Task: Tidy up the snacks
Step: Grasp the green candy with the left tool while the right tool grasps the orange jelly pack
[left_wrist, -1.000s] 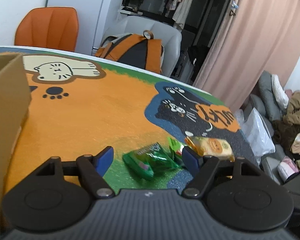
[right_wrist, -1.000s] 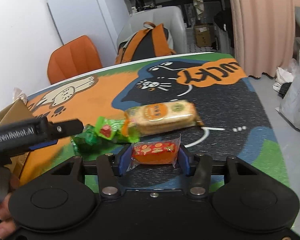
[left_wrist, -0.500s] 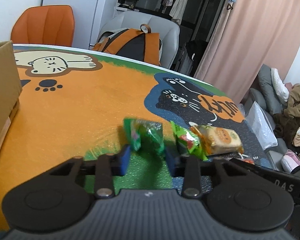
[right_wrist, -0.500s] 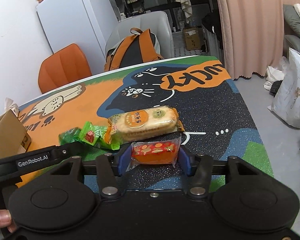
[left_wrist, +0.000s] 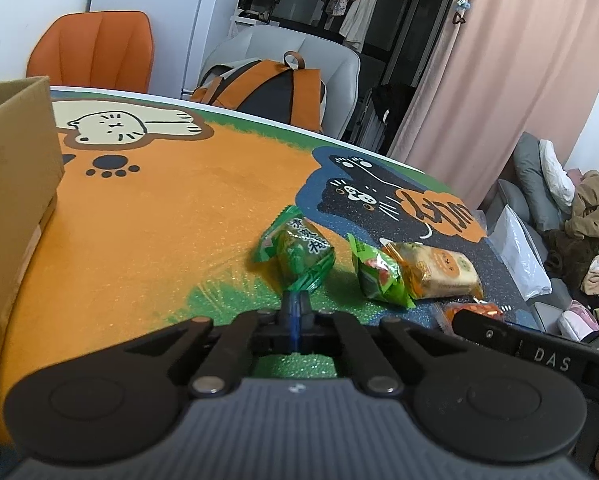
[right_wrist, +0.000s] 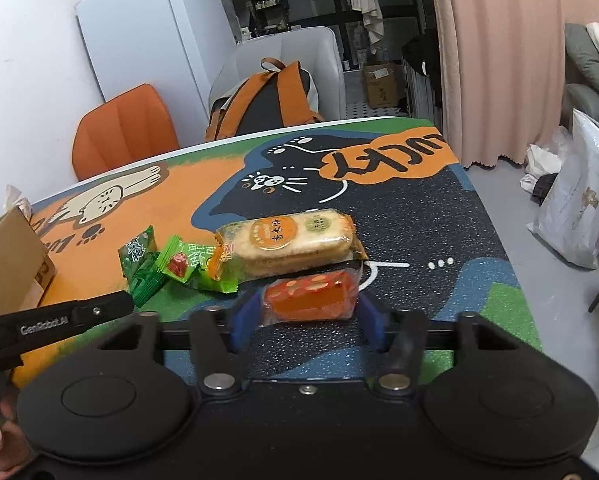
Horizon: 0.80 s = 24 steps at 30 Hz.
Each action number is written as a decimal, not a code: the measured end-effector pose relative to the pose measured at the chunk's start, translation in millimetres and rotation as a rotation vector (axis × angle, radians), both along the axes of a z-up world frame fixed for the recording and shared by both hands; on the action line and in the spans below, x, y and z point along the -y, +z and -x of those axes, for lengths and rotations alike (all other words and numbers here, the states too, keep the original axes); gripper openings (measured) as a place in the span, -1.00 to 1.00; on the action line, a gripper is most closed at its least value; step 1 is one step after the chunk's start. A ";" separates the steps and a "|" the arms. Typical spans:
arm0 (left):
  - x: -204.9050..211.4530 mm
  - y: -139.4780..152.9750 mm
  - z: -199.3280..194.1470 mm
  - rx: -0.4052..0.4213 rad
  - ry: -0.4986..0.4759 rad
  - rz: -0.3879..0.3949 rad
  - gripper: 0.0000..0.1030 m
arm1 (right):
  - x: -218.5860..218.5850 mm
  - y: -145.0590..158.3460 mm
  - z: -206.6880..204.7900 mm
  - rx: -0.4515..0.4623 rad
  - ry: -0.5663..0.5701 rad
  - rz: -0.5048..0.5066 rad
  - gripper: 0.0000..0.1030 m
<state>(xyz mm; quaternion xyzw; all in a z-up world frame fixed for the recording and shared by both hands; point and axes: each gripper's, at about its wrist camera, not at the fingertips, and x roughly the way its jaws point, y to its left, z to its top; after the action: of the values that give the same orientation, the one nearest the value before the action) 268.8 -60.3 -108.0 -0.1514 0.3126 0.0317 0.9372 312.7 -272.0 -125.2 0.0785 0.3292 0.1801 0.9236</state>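
My left gripper point(left_wrist: 295, 309) is shut, its blue pads pinching the near crimped end of a green snack packet point(left_wrist: 304, 254) that lies on the cat-print table mat point(left_wrist: 171, 216). Right of it lie a lighter green packet with a red picture point(left_wrist: 379, 278) and a long cracker packet point(left_wrist: 439, 268). My right gripper point(right_wrist: 307, 315) has a red-orange snack packet point(right_wrist: 311, 295) between its pads, which touch the wrapper's two ends while the jaws are closing. In the right wrist view the left gripper's finger point(right_wrist: 99, 309) reaches the green snack packet point(right_wrist: 139, 266).
A cardboard box point(left_wrist: 13, 184) stands at the mat's left edge and also shows as the box point(right_wrist: 7, 264) in the right wrist view. Behind the table are an orange chair point(left_wrist: 95, 50) and a grey chair with an orange backpack point(left_wrist: 267, 88). A white bag point(right_wrist: 575, 208) sits on the floor to the right.
The left jaws went from wide apart around the green packet to shut on its near end, and the packet swung to point away. The red-orange packet stayed between the right pads.
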 end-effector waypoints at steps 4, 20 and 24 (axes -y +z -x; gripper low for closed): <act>-3.0 7.1 2.5 -0.011 0.016 0.013 -0.93 | 4.7 0.0 1.7 -0.003 0.002 -0.019 -0.05; -1.7 26.7 -28.7 0.037 0.110 -0.002 0.36 | 13.5 7.0 -6.0 0.016 -0.018 -0.056 -0.07; 2.1 27.9 -40.3 0.053 0.123 -0.020 0.47 | 13.0 4.6 -11.5 0.010 -0.018 -0.061 -0.07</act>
<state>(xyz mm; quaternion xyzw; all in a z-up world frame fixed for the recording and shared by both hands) 309.0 -62.4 -80.1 -0.1616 0.2773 0.0882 0.9430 324.2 -285.0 -120.6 0.1085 0.3185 0.1822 0.9239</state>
